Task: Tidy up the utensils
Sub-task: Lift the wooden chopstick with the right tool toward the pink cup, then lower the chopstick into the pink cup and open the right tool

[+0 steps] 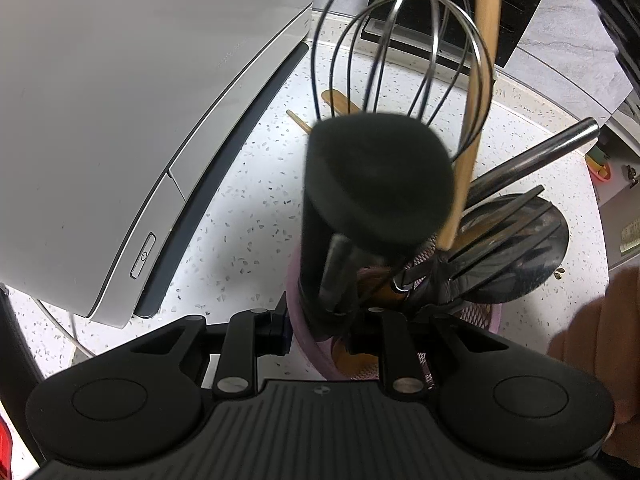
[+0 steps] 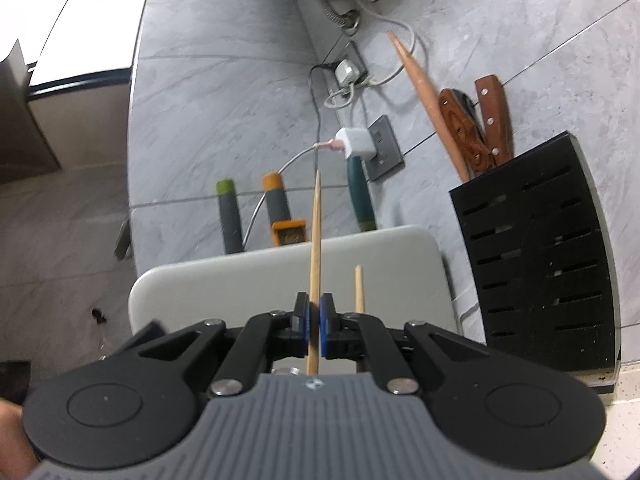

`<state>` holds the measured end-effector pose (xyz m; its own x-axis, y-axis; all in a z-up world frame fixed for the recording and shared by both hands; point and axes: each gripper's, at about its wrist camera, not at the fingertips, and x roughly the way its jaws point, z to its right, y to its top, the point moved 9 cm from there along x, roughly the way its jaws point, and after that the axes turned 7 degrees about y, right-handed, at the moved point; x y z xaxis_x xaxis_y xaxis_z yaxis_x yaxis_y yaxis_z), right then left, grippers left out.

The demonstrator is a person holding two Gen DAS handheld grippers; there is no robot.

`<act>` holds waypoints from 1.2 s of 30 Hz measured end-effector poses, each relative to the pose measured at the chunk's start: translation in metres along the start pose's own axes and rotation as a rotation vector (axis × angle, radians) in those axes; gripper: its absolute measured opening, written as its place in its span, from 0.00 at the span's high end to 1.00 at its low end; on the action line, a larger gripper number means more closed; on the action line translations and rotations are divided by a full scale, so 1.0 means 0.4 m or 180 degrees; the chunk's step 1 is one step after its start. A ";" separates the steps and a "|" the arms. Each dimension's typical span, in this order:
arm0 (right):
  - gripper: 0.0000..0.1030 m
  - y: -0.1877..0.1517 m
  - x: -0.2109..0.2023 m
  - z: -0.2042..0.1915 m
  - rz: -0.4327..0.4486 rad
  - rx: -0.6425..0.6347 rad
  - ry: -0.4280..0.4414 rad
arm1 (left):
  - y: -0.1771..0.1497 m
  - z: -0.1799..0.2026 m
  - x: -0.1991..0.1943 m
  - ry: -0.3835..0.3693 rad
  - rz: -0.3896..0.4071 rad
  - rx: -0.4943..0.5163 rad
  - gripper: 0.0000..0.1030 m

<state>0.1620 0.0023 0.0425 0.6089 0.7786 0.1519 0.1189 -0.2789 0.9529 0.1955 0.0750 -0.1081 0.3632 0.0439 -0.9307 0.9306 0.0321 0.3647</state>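
2 chopsticks [image 2: 315,248], 1 whisk [image 1: 404,52], 2 knives [image 2: 476,128].

**Layout at the utensil holder and the wall**

Under my left gripper [image 1: 332,320] I find the utensil holder [image 1: 490,314] on the counter [image 1: 240,216], with an appliance [image 1: 132,120] to its left. In it stand a whisk [image 1: 404,40], a wooden stick [image 1: 476,112] and a ladle [image 1: 532,156]. My right gripper [image 2: 315,314] has a chopstick [image 2: 316,240] between its fingers, upright; a second chopstick [image 2: 359,290] stands just right. The knife block [image 2: 540,256] sits further right, against the wall.
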 end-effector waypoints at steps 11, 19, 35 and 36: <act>0.99 -0.048 -0.061 -0.017 -0.0755 0.0109 0.0335 | -0.003 -0.012 0.000 -0.0050 -0.0004 -0.0022 0.73; 1.00 -0.004 -0.026 -0.008 -0.1661 0.0133 0.0223 | -0.001 0.002 -0.003 0.0016 0.0025 0.0027 0.74; 1.00 -0.041 0.086 -0.031 -0.3633 -0.0629 0.0440 | -0.002 0.013 -0.012 0.0034 0.0043 0.0079 0.75; 1.00 -0.045 0.096 -0.032 -0.3769 -0.0675 0.0456 | -0.002 0.014 -0.013 0.0036 0.0043 0.0082 0.75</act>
<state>0.1731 0.0442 0.0345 0.1160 0.5480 -0.8284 0.4047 0.7356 0.5433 0.1933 0.0690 -0.1038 0.3754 0.0553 -0.9252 0.9265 0.0057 0.3762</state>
